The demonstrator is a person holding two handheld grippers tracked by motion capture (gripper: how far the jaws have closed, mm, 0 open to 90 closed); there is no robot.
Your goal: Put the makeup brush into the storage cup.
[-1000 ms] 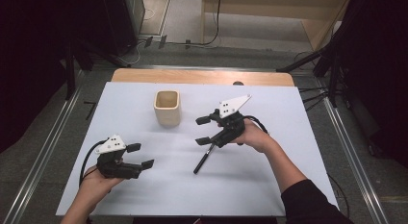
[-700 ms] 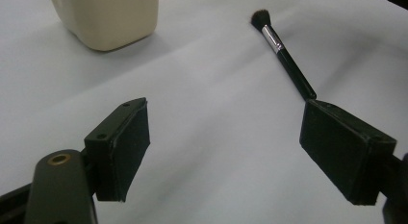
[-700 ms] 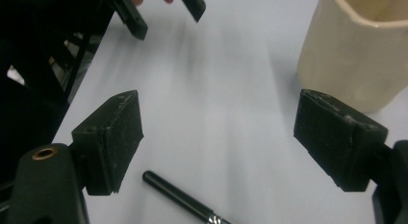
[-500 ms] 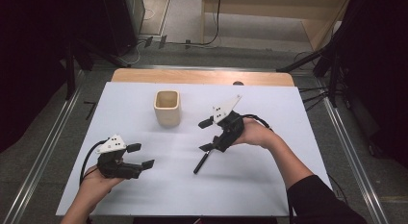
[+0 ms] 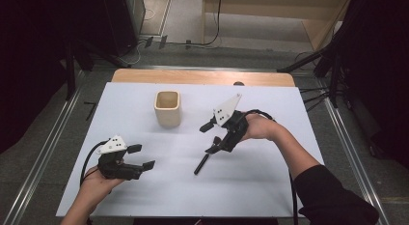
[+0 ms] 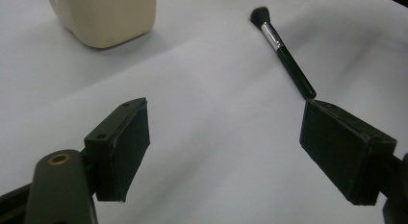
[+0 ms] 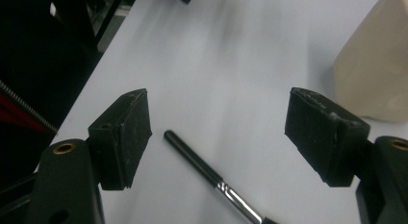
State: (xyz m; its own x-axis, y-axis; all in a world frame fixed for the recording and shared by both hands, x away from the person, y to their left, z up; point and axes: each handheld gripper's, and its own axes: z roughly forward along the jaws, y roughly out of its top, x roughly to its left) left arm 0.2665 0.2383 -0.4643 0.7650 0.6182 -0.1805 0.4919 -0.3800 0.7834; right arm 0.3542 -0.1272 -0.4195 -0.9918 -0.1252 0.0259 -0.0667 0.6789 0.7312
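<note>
Brush (image 6: pixel 284 51): glossy black handle, shiny metal ferrule; cup (image 5: pixel 168 108) matt cream; table (image 5: pixel 270 186) smooth white.

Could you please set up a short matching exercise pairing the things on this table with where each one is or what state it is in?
1. cup
2. brush
3. left gripper
4. right gripper

a. lies flat on the white sheet
b. open, hovers over the brush
c. stands upright, empty
d. open, near the table's front left

Pairs: 1-c, 2-a, 3-d, 4-b

Left claw (image 5: pixel 142 156) rests agape; right claw (image 5: pixel 211 136), jaws just narrowing, gapes downward.
</note>
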